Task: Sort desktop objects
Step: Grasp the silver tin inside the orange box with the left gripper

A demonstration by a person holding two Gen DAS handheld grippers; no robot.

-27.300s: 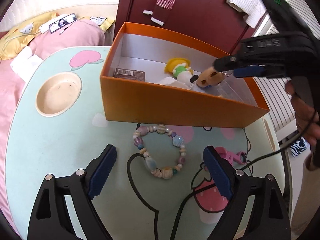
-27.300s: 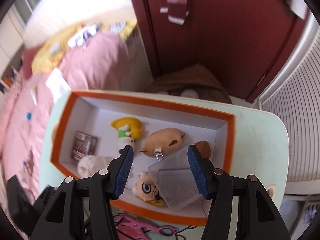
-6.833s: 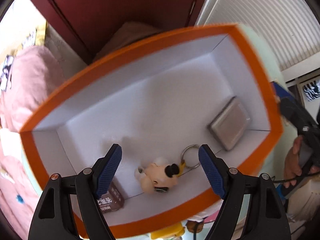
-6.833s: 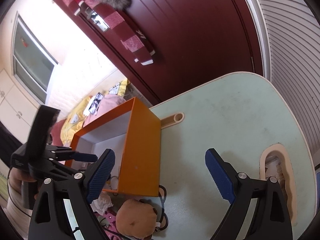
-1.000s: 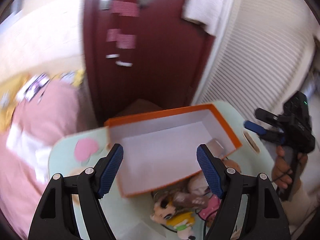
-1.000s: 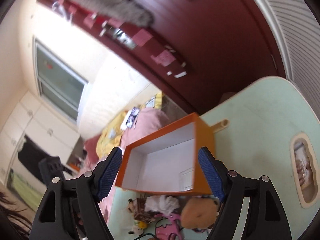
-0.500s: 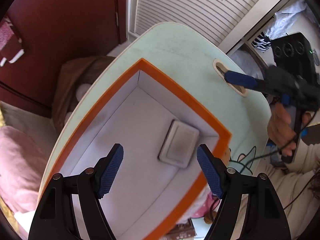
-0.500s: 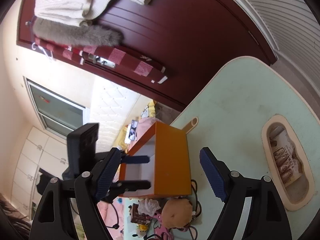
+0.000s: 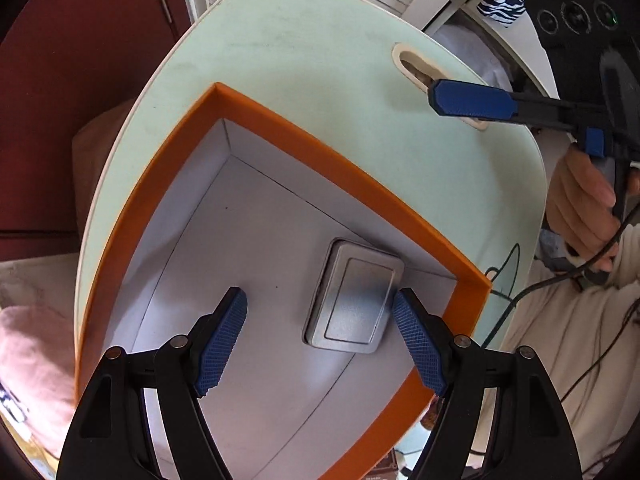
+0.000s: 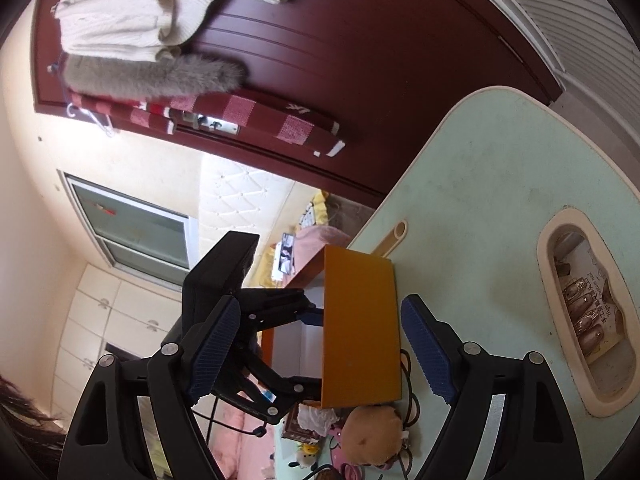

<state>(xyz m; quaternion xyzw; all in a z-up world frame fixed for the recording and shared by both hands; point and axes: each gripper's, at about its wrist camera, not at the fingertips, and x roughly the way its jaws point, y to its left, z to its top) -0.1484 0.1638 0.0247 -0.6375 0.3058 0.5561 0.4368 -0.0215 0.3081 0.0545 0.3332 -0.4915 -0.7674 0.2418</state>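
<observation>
Mint table (image 9: pixel 320 40) bears orange box (image 9: pixel 280 128) holding grey tin (image 9: pixel 352 300); both grippers gape, empty.

Left gripper (image 9: pixel 320 340) and right gripper (image 10: pixel 320 354): each is showing black plastic arms carrying blue cross-hatched fingers (image 9: pixel 222 344), with silver screws at the joints. A black cable (image 9: pixel 532 292) is trailing from the right handle. The person's hand (image 9: pixel 580 208) is emerging from a cream-coloured sleeve (image 9: pixel 624 256).

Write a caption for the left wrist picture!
Open left gripper above the orange cardboard box, which holds one flat grey rectangular tin.
</observation>
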